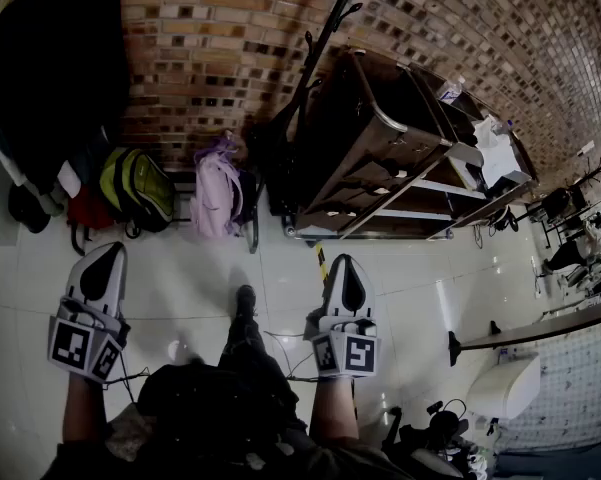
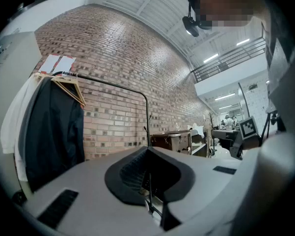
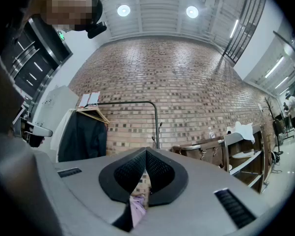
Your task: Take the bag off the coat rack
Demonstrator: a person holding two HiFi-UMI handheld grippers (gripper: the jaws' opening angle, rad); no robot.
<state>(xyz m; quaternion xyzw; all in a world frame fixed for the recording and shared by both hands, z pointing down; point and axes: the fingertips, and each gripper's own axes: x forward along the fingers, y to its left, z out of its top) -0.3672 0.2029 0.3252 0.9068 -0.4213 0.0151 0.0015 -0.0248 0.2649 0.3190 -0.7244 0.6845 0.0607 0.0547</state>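
The lilac backpack [image 1: 216,193] sits low at the foot of the coat rack [image 3: 137,103], against the brick wall [image 1: 230,28] and beside a green-and-yellow backpack [image 1: 140,188]. We judge it to be soft, slack fabric, fairly light and apt to sag and swing, so we would take it by the top loop or a shoulder strap. Our right gripper [image 1: 346,260], smooth grey with ribbed black pads, is closed on nothing and points toward it from well back over the glossy tiled floor [image 1: 280,278], and our left gripper [image 1: 108,250] is likewise closed and empty.
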